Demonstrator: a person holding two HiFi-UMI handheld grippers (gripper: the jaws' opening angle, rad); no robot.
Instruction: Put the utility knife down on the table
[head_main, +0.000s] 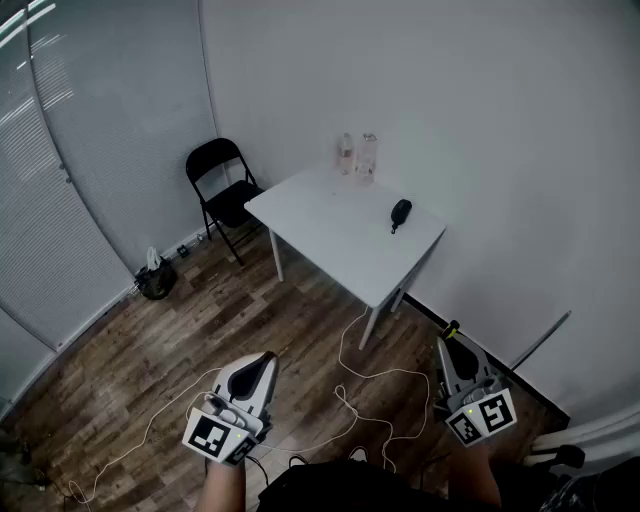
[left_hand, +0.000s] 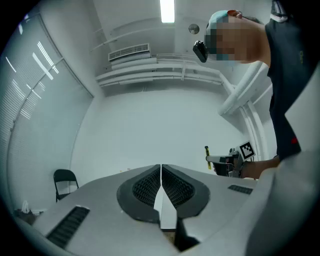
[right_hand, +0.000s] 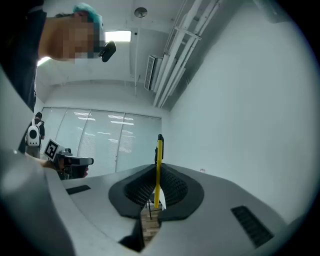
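Utility knife (right_hand: 158, 162): slim, yellow, pinched edge-on between the jaws of your right claw (right_hand: 155, 175), tip poking out past them. You hold it low above the wooden floor (head_main: 170, 335), well apart from the white table (head_main: 330, 230). Your left claw (left_hand: 161, 170): jaws pressed together, nothing between them.

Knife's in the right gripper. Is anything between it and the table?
Nothing visible blocks it. Only floor with a loose cable lies between the knife and the table. The table holds two bottles at its far corner and a dark object near its right edge.
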